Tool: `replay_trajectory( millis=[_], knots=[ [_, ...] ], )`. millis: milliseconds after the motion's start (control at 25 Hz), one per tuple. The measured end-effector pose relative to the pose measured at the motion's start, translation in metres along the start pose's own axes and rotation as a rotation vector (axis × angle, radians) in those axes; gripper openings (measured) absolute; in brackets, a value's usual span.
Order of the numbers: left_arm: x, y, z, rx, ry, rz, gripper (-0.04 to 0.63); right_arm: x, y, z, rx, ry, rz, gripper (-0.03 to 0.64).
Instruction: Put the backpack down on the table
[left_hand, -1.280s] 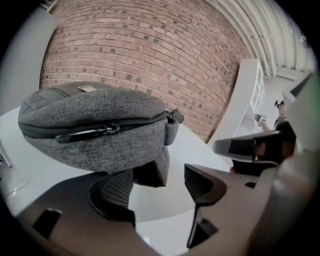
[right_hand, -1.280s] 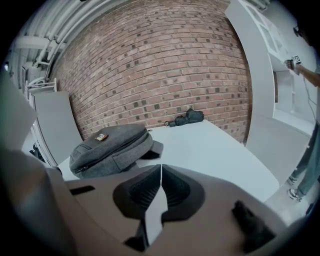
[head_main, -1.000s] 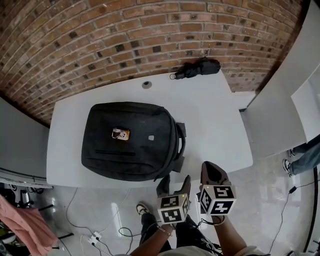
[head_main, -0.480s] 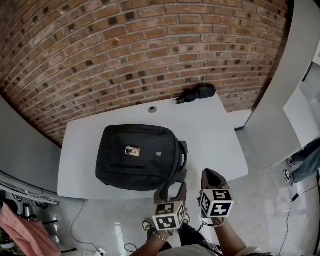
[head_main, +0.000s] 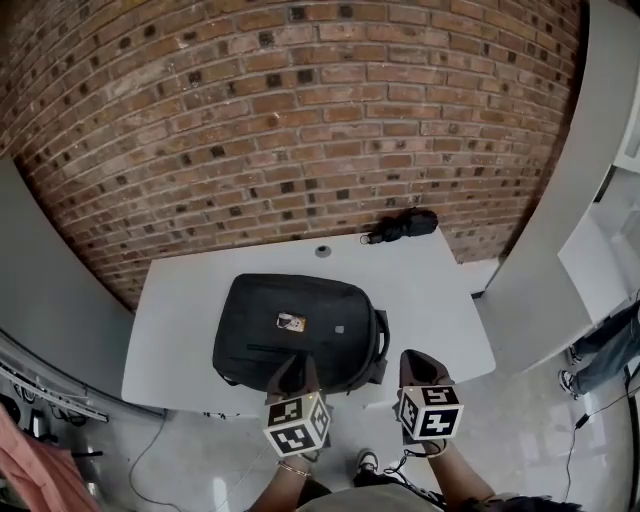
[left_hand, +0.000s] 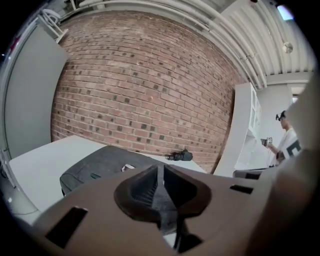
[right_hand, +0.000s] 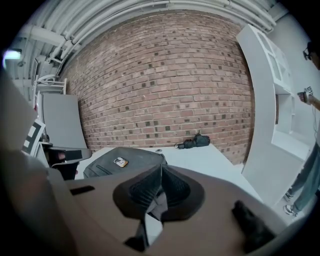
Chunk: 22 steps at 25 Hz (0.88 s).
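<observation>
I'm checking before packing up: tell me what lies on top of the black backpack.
Only a small rectangular orange-and-white tag shows on the black fabric backpack's upper face; whether loose or sewn on is unclear. The white table under the backpack is covered.

- The backpack (head_main: 300, 340) lies flat on the table (head_main: 180, 325), towards its near edge.
- A folded umbrella (head_main: 402, 226) lies at the table's far right corner, by the brick wall (head_main: 300, 120).
- A small round disc (head_main: 322, 251) sits behind the backpack at the far edge.
</observation>
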<state>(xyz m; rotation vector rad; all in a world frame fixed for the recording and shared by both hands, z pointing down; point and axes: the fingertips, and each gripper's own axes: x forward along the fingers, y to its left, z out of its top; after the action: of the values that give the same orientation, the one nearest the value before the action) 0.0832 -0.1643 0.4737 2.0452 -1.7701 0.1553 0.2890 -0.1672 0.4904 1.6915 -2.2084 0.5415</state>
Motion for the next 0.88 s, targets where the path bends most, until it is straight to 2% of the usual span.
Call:
replay_trajectory(
  millis=[120, 400, 880],
  knots=[
    [-0.006, 0.016, 0.017, 0.01, -0.02, -0.022, 0.023, 0.002, 0.017, 0.016, -0.003, -0.021, -0.007, 0.031],
    [-0.008, 0.045, 0.05, 0.078, -0.054, -0.034, 0.014, 0.016, 0.053, 0.048, 0.014, -0.087, -0.008, 0.031],
    [0.001, 0.085, 0.053, 0.082, -0.015, 0.005, 0.012, 0.026, 0.071, 0.048, 0.011, -0.075, -0.023, 0.031]
  ],
)
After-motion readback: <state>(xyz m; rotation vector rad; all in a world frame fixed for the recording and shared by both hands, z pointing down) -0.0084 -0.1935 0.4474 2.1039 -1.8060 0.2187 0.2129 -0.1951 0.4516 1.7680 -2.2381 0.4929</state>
